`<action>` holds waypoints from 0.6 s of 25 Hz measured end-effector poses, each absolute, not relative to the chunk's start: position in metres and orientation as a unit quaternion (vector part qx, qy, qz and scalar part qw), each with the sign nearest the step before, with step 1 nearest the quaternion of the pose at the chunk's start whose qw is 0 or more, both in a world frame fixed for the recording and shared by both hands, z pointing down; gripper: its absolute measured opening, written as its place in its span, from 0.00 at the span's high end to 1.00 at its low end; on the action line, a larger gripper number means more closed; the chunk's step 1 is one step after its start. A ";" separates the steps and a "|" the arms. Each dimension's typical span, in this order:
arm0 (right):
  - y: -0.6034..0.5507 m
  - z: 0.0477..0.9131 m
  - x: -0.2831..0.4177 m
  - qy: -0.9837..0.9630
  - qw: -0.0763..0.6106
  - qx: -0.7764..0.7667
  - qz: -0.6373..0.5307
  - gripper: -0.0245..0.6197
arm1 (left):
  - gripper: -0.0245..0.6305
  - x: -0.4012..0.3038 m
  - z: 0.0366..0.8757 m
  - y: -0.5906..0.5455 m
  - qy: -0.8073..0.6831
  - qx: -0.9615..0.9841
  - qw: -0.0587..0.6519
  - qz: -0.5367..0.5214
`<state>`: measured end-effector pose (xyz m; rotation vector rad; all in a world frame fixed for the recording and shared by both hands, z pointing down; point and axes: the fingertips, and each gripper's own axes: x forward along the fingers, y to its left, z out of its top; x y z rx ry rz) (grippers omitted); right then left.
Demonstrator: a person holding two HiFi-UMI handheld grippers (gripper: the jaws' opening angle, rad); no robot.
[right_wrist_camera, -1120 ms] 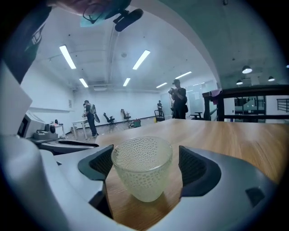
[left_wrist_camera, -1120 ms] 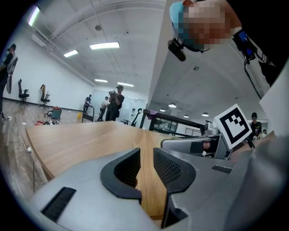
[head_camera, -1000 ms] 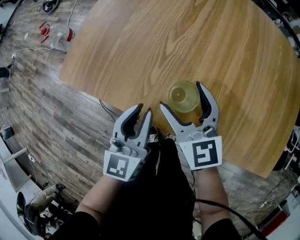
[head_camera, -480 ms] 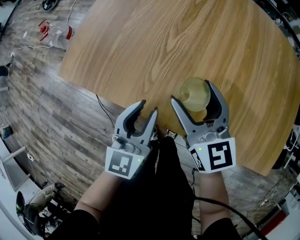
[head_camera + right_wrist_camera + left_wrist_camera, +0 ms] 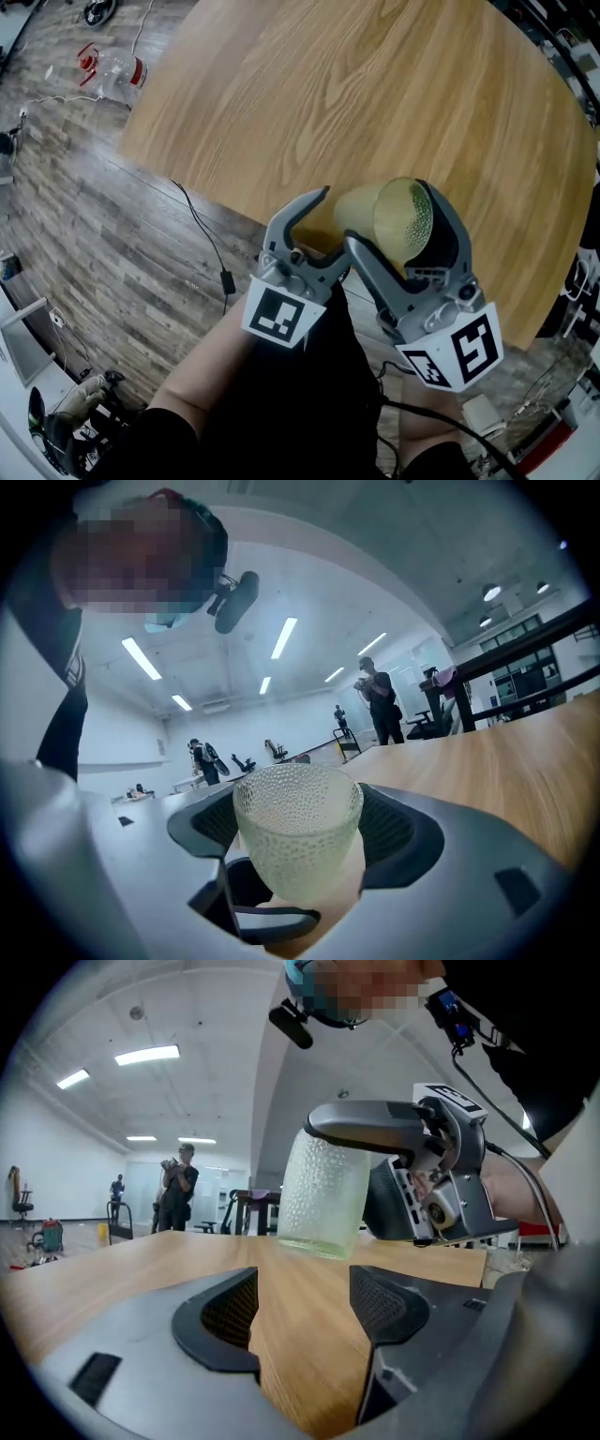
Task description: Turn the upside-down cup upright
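Observation:
A dimpled, pale green glass cup hangs above the near edge of the wooden table, clear of it. It is tipped onto its side, its wide end toward the upper right. My right gripper is shut on it, one finger on each side; the right gripper view shows the cup pinched between the pads. My left gripper sits just left of the cup, apart from it. Its jaws have just been opening and nothing is between them. From the left gripper the cup is straight ahead in the right gripper.
The table's near edge runs diagonally under both grippers. Beyond it is wood-plank floor with a black cable and a clear bottle with red parts. People stand far off in the room.
My right gripper has lifted the cup off the table and rolled it from upside down onto its side. The left gripper has moved right toward the cup and its jaws have spread wide.

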<state>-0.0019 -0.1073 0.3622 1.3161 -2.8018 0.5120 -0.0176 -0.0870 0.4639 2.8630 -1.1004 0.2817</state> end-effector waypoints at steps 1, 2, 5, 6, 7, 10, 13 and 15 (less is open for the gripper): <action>-0.105 0.362 -0.002 -0.895 -0.002 0.413 0.170 0.36 | 0.51 -0.015 0.463 -0.087 -0.351 0.932 0.026 0.089; -0.102 0.362 -0.002 -0.896 -0.004 0.408 0.175 0.36 | 0.51 -0.012 0.463 -0.086 -0.345 0.934 0.021 0.087; -0.097 0.368 -0.001 -0.897 -0.003 0.400 0.185 0.36 | 0.51 -0.005 0.460 -0.079 -0.326 0.942 0.008 0.074; -0.096 0.370 0.000 -0.897 -0.005 0.398 0.191 0.36 | 0.51 -0.003 0.459 -0.077 -0.323 0.944 0.007 0.068; -0.096 0.372 0.002 -0.896 -0.009 0.397 0.199 0.36 | 0.51 -0.002 0.457 -0.075 -0.320 0.945 0.007 0.062; -0.098 0.374 0.006 -0.892 -0.024 0.395 0.217 0.36 | 0.51 0.000 0.454 -0.074 -0.314 0.948 0.003 0.051; -0.099 0.379 0.010 -0.889 -0.034 0.392 0.233 0.36 | 0.51 0.001 0.456 -0.072 -0.314 0.948 0.010 0.045; -0.100 0.381 0.012 -0.889 -0.036 0.390 0.238 0.36 | 0.51 0.002 0.456 -0.071 -0.315 0.948 0.014 0.041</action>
